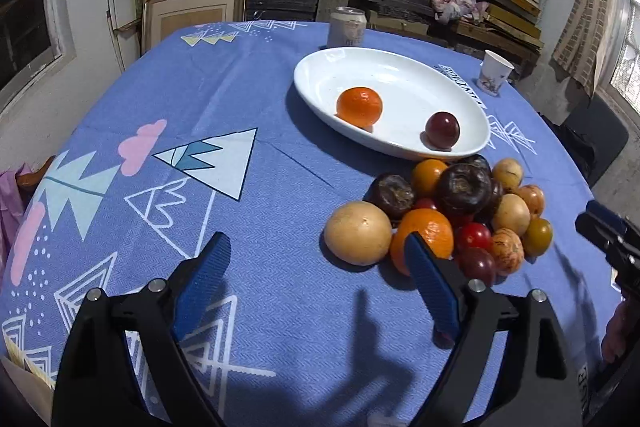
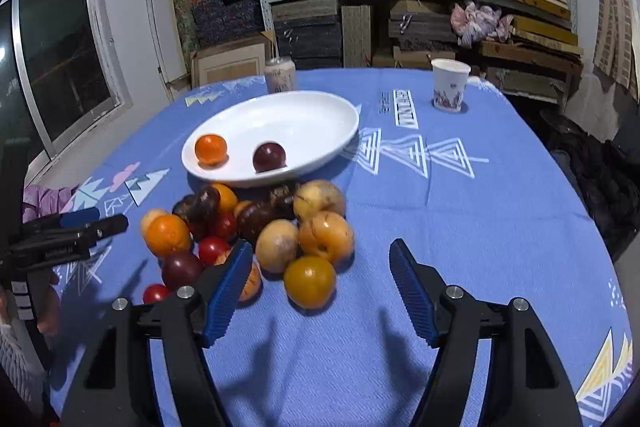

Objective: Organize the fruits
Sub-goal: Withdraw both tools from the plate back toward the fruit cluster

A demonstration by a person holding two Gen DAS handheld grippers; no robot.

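Note:
A white oval plate (image 1: 320, 75) (image 2: 320, 115) on the blue tablecloth holds a mandarin (image 1: 359, 105) (image 2: 211, 149) and a dark red plum (image 1: 442, 129) (image 2: 269, 156). In front of the plate lies a pile of fruit (image 1: 444, 215) (image 2: 256, 231): oranges, yellow and dark brown fruits, small red ones. My left gripper (image 1: 318, 255) is open, empty, just left of the pile, its right finger in front of an orange (image 1: 430, 231). My right gripper (image 2: 320, 259) is open too, hovering over the pile's near right side above a yellow-orange fruit (image 2: 310, 281), touching nothing.
A drink can (image 1: 347, 27) (image 2: 280, 75) stands behind the plate, and a paper cup (image 1: 494, 71) (image 2: 450, 85) at the far right of the table. Shelves of boxes fill the back wall. A dark bag (image 2: 600, 167) lies off the table's right edge.

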